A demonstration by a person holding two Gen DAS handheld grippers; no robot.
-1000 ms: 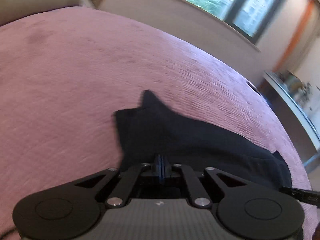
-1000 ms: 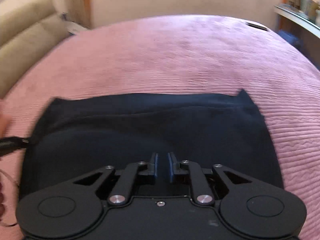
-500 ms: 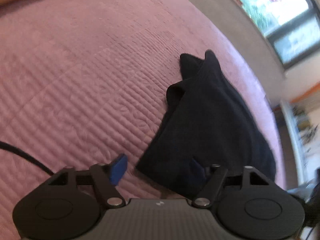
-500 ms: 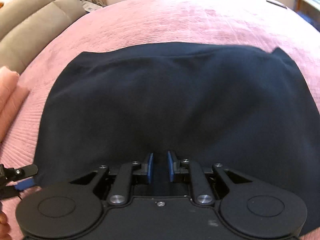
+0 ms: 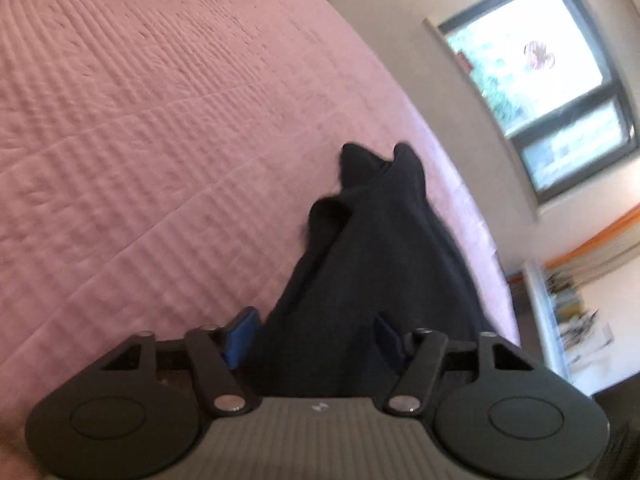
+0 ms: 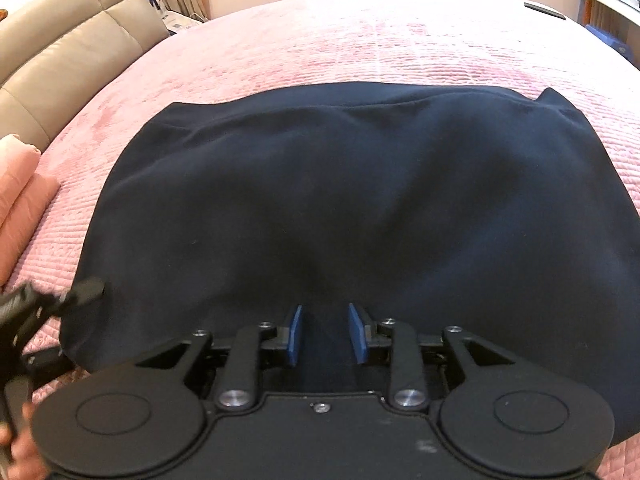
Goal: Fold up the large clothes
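Two grippers work over a dark navy garment (image 6: pixel 360 200) that lies folded on a pink quilted bed (image 6: pixel 360 36), its far edge running straight across and a small corner sticking up at the far right. In the right wrist view the right gripper (image 6: pixel 327 334) sits low at the near edge of the cloth, its blue-padded fingers (image 6: pixel 295 334) parted with a strip of the fabric lying in the gap between them; neither pad visibly presses the cloth. At the left edge of that view the left gripper (image 6: pixel 48 308) shows as a blurred black frame just beside the near left corner of the garment.

In the left wrist view the left gripper (image 5: pixel 314 336) looks along the length of the garment (image 5: pixel 380 264), which runs away as a narrow dark band towards two bunched points at its far end. Its fingers (image 5: pixel 240 334) are spread wide: the left pad is over the bedspread (image 5: pixel 140 140) just beside the cloth edge, the right one half hidden against the dark fabric.

A beige sofa (image 6: pixel 68 52) stands beyond the bed on the left, a folded pink cloth (image 6: pixel 20 184) lies at the bed's left edge, and a window (image 5: pixel 536 80) lights the far wall.
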